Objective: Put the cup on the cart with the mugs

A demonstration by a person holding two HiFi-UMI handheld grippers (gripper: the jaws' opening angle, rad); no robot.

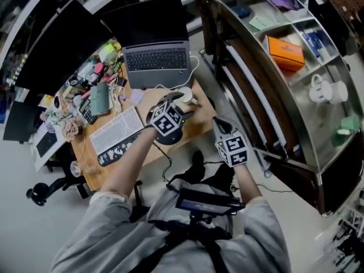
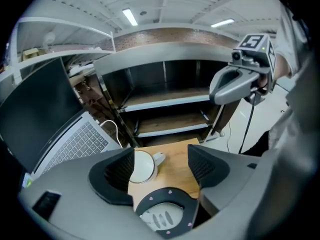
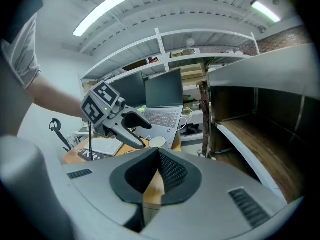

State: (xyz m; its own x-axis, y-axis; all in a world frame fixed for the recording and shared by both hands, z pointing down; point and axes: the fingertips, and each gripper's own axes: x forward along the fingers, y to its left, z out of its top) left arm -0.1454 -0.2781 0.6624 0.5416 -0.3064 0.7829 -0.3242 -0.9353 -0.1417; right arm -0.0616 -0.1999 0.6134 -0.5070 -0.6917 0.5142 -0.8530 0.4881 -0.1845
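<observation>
A white cup (image 1: 185, 93) stands on the wooden desk (image 1: 200, 125) near its right corner, just in front of the laptop. My left gripper (image 1: 181, 102) reaches over it. In the left gripper view the cup (image 2: 141, 166) sits between the open jaws, close against the left one, with its handle pointing right; the pads do not squeeze it. My right gripper (image 1: 220, 123) hovers beside the desk corner, shut and empty (image 3: 156, 152). White mugs (image 1: 321, 89) stand on a middle shelf of the cart (image 1: 327, 121) to the right.
A laptop (image 1: 156, 58), a white keyboard (image 1: 116, 131) and cluttered small items fill the desk's far and left side. The cart holds an orange box (image 1: 286, 53) on a higher shelf. A low wooden shelf unit (image 2: 165, 99) stands between desk and cart.
</observation>
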